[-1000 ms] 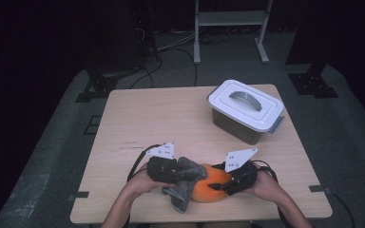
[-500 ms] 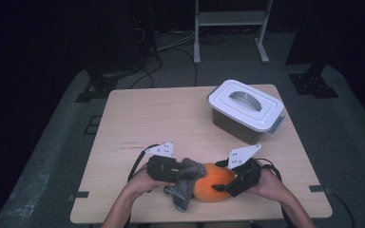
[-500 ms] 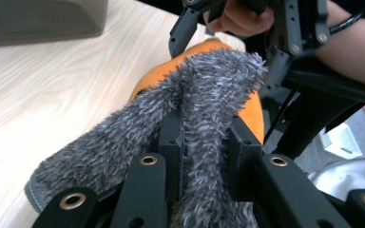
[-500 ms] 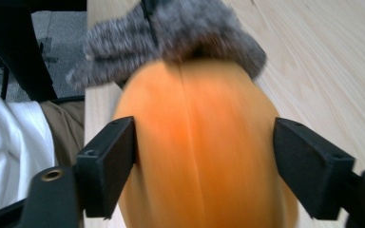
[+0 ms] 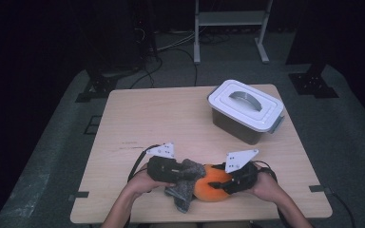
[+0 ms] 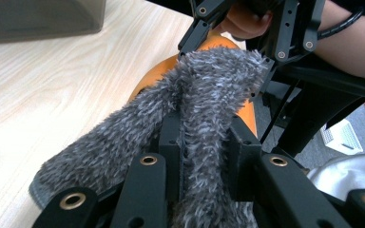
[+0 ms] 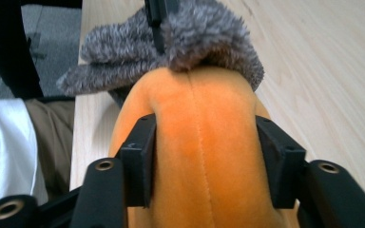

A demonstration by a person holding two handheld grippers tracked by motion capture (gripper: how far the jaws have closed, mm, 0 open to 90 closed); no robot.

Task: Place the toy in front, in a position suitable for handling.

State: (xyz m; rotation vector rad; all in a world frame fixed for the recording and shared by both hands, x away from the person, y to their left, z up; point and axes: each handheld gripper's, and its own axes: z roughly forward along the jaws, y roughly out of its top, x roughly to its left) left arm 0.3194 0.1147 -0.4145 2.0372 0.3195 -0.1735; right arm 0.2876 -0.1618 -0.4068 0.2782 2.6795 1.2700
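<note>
In the high view, well nearer the person than the lidded white box point(image 5: 245, 109), the orange plush point(image 5: 210, 184) sits between both tongs, the grey furry cloth point(image 5: 185, 183) touching its left side. In the left gripper view, the left gripper point(image 6: 203, 142) pinches a fold of shaggy grey cloth; the plush behind is mostly hidden. In the right gripper view, the right gripper point(image 7: 204, 154) squeezes the smooth, seamed plush, its lower part cut off.

Black gripper point(image 6: 204, 156) jaws, brass-ringed screw holes – grey three-cornered plates, black cables.
</note>
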